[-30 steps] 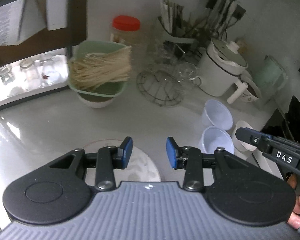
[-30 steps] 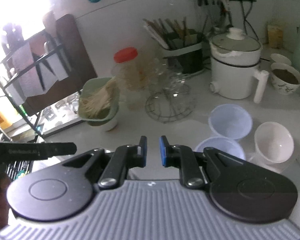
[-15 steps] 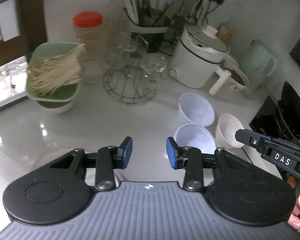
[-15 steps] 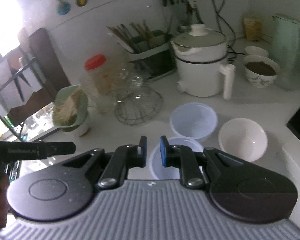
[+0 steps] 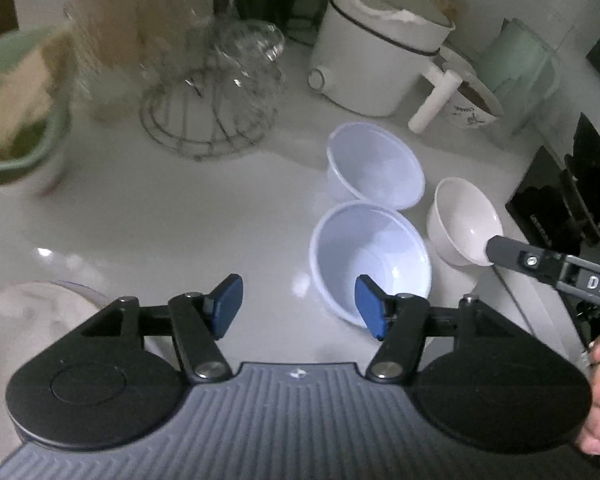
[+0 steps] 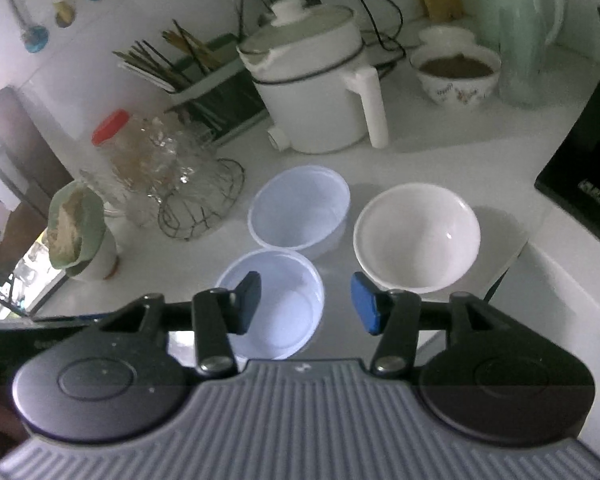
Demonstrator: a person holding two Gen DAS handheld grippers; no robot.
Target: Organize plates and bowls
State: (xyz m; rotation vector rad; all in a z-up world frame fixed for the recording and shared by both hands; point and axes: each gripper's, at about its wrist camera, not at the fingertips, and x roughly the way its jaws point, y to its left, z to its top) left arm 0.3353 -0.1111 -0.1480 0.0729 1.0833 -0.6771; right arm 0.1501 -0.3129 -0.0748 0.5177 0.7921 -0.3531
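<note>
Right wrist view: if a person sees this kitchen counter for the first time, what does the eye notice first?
First come three empty bowls grouped on the white counter: the near bluish plastic bowl just beyond the open right gripper, the far bluish plastic bowl behind it, and the white bowl to their right. Behind them stands the white electric pot, with a wire rack of glasses to its left.

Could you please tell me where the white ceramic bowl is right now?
The white bowl sits on the counter at right of centre in the right wrist view, beside the two plastic bowls and in front of the cooker.
</note>
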